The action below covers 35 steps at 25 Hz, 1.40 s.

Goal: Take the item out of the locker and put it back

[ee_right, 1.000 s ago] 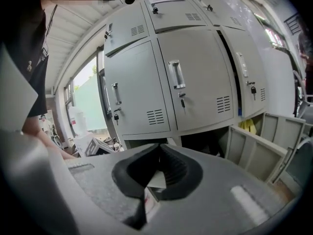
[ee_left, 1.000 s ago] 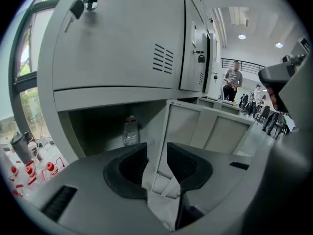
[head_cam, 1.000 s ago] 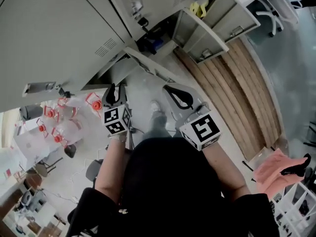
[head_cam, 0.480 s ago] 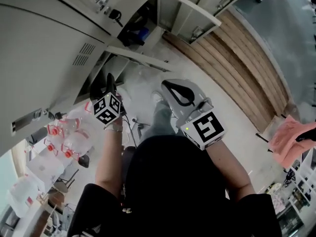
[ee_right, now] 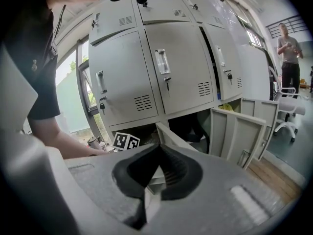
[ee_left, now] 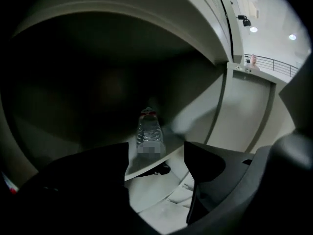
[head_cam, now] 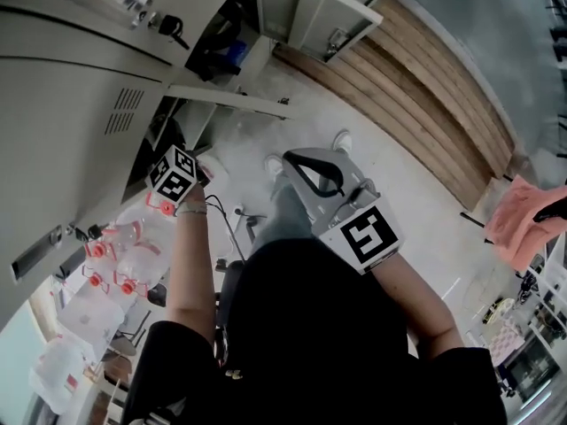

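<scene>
One clear plastic bottle with a red cap (ee_left: 148, 132) stands upright, far inside the dark grey locker compartment (ee_left: 73, 97). The left gripper (ee_left: 156, 153) has just been opening its jaws wide, with nothing gripped between them and the bottle beyond. The right gripper (ee_right: 157, 148) is clenched and empty. This looks like the reaching step: push farther in, then close on the bottle.

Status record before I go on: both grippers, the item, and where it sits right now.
left gripper: open, jaws have just been opening, nothing gripped, aimed into the locker
right gripper: shut, empty, held outside the lockers
water bottle: upright inside the dark locker compartment, ahead of the left jaws, untouched
locker door: open
</scene>
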Tool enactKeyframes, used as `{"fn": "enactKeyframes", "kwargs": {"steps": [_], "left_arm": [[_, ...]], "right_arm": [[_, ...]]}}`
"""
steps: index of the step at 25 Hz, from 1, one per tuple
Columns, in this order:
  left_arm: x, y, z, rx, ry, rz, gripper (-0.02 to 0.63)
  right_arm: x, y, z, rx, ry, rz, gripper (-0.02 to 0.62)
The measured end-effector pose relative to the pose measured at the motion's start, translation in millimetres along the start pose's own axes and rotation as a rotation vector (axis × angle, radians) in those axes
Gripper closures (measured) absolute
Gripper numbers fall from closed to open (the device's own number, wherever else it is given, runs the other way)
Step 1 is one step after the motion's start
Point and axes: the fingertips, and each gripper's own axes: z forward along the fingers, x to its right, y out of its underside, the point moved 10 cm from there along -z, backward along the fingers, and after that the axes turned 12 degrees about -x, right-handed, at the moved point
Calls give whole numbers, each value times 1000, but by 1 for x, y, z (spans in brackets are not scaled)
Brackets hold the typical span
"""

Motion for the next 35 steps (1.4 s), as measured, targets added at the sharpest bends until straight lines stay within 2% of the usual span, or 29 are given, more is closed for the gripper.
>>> {"fn": "enactKeyframes", "kwargs": {"steps": [8, 12, 15, 19, 20, 35], "left_arm": [[1, -2, 38, -29, -43, 41, 252], [3, -8, 43, -34, -132, 65, 256], [1, -9, 50, -45, -157, 67, 268], [-4, -10, 58, -74, -147, 53, 287], [-5, -11, 59, -77, -141, 52, 311], [3, 18, 45, -72, -162, 57, 313]], "right_arm": [[-3, 11, -3, -30, 10, 1, 598], [-3, 16, -6, -38, 16, 8, 598], [0, 19, -7, -44, 21, 21, 598], [1, 22, -8, -51, 27, 22, 597], [1, 22, -8, -53, 28, 22, 598], [2, 25, -9, -58, 34, 34, 598]]}}
